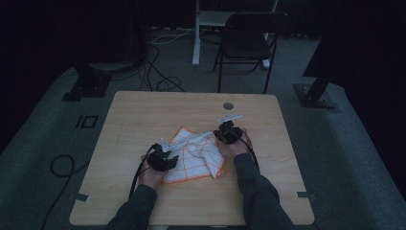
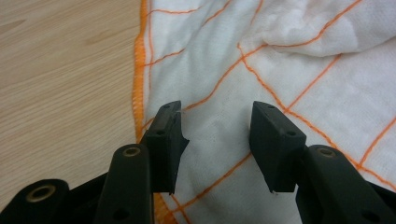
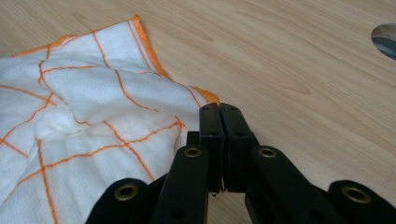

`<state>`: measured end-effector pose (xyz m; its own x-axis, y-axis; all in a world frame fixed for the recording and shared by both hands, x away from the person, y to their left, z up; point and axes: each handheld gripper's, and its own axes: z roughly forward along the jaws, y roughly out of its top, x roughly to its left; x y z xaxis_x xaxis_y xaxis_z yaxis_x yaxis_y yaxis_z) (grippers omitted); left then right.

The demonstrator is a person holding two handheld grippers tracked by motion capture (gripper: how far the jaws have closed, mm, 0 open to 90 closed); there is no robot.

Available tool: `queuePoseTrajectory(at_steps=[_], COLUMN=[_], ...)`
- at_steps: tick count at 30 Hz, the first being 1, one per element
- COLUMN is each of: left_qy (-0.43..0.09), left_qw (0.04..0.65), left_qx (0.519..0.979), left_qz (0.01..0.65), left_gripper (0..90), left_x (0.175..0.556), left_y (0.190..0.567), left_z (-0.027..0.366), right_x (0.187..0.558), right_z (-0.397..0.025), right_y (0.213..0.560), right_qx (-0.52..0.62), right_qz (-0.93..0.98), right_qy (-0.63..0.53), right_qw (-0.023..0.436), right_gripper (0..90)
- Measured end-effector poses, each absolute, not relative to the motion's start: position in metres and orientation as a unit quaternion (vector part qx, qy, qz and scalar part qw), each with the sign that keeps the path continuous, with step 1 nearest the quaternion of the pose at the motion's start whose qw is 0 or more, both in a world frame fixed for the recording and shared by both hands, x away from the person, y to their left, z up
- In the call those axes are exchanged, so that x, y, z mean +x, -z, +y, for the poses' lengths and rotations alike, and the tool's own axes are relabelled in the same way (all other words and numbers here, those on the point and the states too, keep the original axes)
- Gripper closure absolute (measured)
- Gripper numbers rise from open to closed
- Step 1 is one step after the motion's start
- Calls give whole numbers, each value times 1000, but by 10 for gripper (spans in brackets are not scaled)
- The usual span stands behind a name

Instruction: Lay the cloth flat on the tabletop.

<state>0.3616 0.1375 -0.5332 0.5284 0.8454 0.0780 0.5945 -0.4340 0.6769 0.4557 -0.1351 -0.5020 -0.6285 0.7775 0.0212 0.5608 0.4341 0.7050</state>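
Down at the bottom of the high view, two dark sleeves come in over the near edge of the bench (image 1: 119, 201). Lower centre-left, the left hand-held gripper (image 1: 165, 155) sits at the near left edge of the cloth (image 1: 196, 158). In its own view the left hand-held gripper (image 2: 215, 140) has its jaws spread wide, white weave and orange grid lines showing in the gap, the orange hem of the cloth (image 2: 261, 93) running up the frame just left of the jaws.

Centre frame in the high view, the cloth lies rumpled on the bench, a raised fold across its middle. At its right edge, the right hand-held gripper (image 1: 226, 130). In the right gripper view its jaws are pressed tight together, the right hand-held gripper (image 3: 219, 109) touching the cloth's (image 3: 93, 102) orange corner; whether fabric is pinched, I cannot tell.

Farther off, top of the high view: a folding chair (image 1: 249, 38) and cables on the floor.
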Motion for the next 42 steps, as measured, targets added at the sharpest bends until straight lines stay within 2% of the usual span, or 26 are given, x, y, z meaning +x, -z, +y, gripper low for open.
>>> queuePoseTrajectory(at_steps=[6, 15, 18, 22, 24, 42], left_qy=[-204, -190, -182, -173, -169, -166], left_qw=[314, 335, 340, 339, 338, 340], left_qx=[822, 832, 835, 839, 840, 842], left_qz=[429, 400, 393, 388, 390, 384], left_gripper=[556, 556, 557, 560, 560, 569], left_x=[356, 346, 344, 343, 343, 338], left_y=[530, 525, 526, 530, 534, 538], left_z=[132, 113, 107, 101, 99, 111], right_x=[452, 448, 446, 444, 444, 448], right_z=[-138, -147, -145, -142, -141, -162], right_y=[511, 528, 530, 529, 529, 512], right_qx=[408, 426, 420, 412, 410, 408], right_qz=[831, 827, 831, 834, 836, 836], right_qy=[-348, -355, -353, -352, -350, -338], right_qw=[150, 95, 93, 98, 104, 140], right_gripper=[767, 716, 746, 847, 870, 885])
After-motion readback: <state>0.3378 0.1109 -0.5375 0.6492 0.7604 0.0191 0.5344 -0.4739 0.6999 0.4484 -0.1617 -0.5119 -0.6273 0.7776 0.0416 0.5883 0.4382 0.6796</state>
